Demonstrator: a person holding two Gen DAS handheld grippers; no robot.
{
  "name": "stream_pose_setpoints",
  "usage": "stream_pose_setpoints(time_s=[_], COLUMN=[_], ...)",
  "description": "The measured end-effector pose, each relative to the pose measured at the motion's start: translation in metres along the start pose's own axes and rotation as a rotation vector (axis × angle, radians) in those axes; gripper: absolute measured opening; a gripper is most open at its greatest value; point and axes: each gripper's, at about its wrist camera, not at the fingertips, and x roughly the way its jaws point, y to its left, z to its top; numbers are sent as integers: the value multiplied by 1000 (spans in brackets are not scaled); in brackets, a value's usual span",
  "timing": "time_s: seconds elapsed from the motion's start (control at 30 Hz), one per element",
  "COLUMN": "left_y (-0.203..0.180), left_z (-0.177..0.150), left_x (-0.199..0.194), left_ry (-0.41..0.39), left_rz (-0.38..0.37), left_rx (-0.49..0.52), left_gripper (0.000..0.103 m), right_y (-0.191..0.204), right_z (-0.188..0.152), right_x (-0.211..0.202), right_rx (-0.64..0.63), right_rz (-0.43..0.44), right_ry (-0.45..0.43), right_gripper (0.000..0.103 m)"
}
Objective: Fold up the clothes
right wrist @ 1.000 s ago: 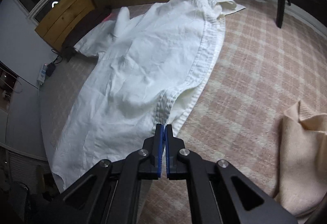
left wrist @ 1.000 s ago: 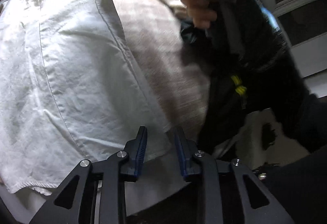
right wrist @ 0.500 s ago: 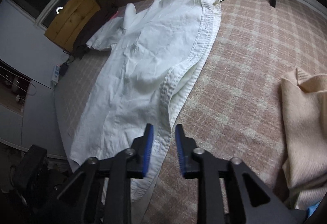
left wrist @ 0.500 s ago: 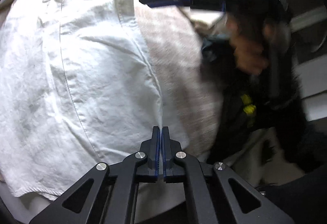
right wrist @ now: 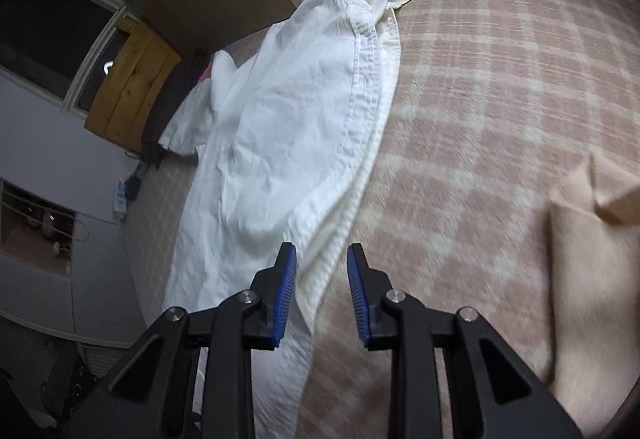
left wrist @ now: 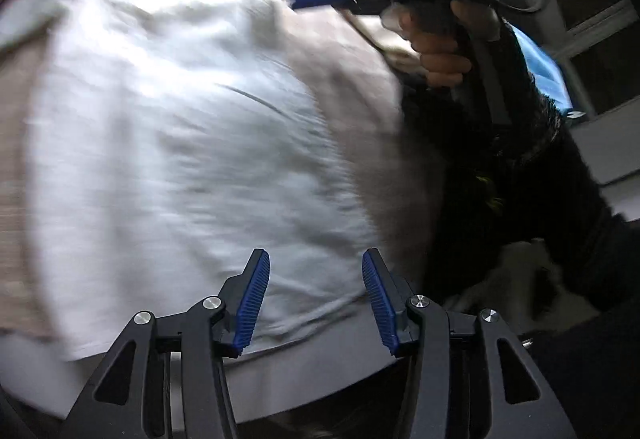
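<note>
While both jaws stand apart, left gripper (left wrist: pixel 316 295) just opening, right gripper (right wrist: pixel 322 289), white shirt (right wrist: pixel 296 127) beneath, unheld.

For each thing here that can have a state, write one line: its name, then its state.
white shirt: spread lengthwise on the checked blanket, collar at the far end, held by neither gripper.
left gripper: open, jaws just opened, over the shirt's hem.
right gripper: open, astride the button edge.
beige garment: lying apart.

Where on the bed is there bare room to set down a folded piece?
Free: the checked blanket between the white shirt's buttoned edge and the beige garment. Crowded: the shirt's strip, running from the collar down to the near edge under the right tool.
</note>
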Motion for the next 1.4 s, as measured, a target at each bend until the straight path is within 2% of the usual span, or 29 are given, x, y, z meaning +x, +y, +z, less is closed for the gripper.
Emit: stream_pose_setpoints(time_s=[0.07, 0.13, 0.17, 0.2, 0.23, 0.27, 0.3, 0.33, 0.4, 0.43, 0.5, 0.53, 0.6, 0.67, 0.77, 0.87, 0.9, 0.93, 0.97, 1.0, 1.1, 1.13, 1.23, 1.3, 1.33, 1.4], left_y=[21, 42, 47, 59, 64, 66, 67, 67, 73, 76, 87, 92, 116, 129, 132, 130, 130, 129, 130, 131, 136, 138, 142, 140, 145, 152], left_z=[1, -4, -9, -13, -18, -21, -25, -29, -32, -33, -32, -31, -29, -25, -20, -17, -16, -15, -14, -13, -10, -9, -7, -11, -11, -9], left_x=[-8, -1, 7, 10, 8, 8, 6, 1, -15, -22, -33, -38, -41, -35, -16, -9, -8, -7, -6, -7, -9, -10, -28, -41, -32, -22], left_ry=[-19, 14, 32, 48, 21, 31, 47, 55, 22, 5, -43, -67, -65, -42, -3, 6, 5, 3, 4, 8, 21, 25, 20, 2, 39, 60], left_rz=[69, 170, 197, 212, 200, 201, 204, 204, 184, 173, 203, 220, 235, 207, 186, 145, 139, 135, 117, 89, 0, -29, -106, -88, -82, -85], left_rx=[-21, -59, -75, -99, -101, -104, -99, -98, -144, -168, -202, -218, -239, -248, -194, -134, -112, -90, -65, -55, -29, -20, 24, 84, 88, 69], left_gripper=[50, 50, 50, 47, 49, 48, 47, 47, 47, 48, 54, 57, 57, 57, 56, 57, 55, 49, 40, 21, 5, 4, 3, 3, 3, 3], right_y=[0, -2, -3, 1, 4, 8, 12, 13, 17, 18, 25, 30, 49, 73, 97, 112, 113, 115, 112, 108, 95, 91, 105, 116, 119, 124], right_z=[13, 26, 32, 34, 36, 38, 40, 42, 43, 40, 27, 17, -13, -50, -106, -153, -164, -175, -182, -188, -202, -206, -217, -227, -231, -233], right_x=[9, 19, 24, 29, 33, 38, 37, 31, 16, 9, -3, -8, -14, -5, 15, 18, 16, 15, 11, 8, 0, -2, 1, 4, 5, 5], right_rx=[15, 42, 50, 8, -34, -76, -126, -143, -148, -129, -106, -101, -146, -198, -269, -301, -285, -270, -227, -184, -37, 15, -4, -27, -26, -15], right_rz=[13, 13, 20, -30, -81, -132, -198, -299, -412, -343, -215, -156, -88, -48, -115, -192, -217, -243, -266, -289, -311, -310, -380, -436, -444, -476], right_ry=[-4, -11, -12, -6, 0, 5, -15, -51, -108, -104, -100, -101, -93, -53, 27, 45, 40, 36, 23, 9, -21, -29, 0, 43, 53, 65], right_gripper=[28, 28, 28, 26, 18, 0, 0, 1, 11, 12, 26, 28, 30, 30, 30, 30, 30, 30, 30, 30, 33, 33, 33, 34, 33, 33])
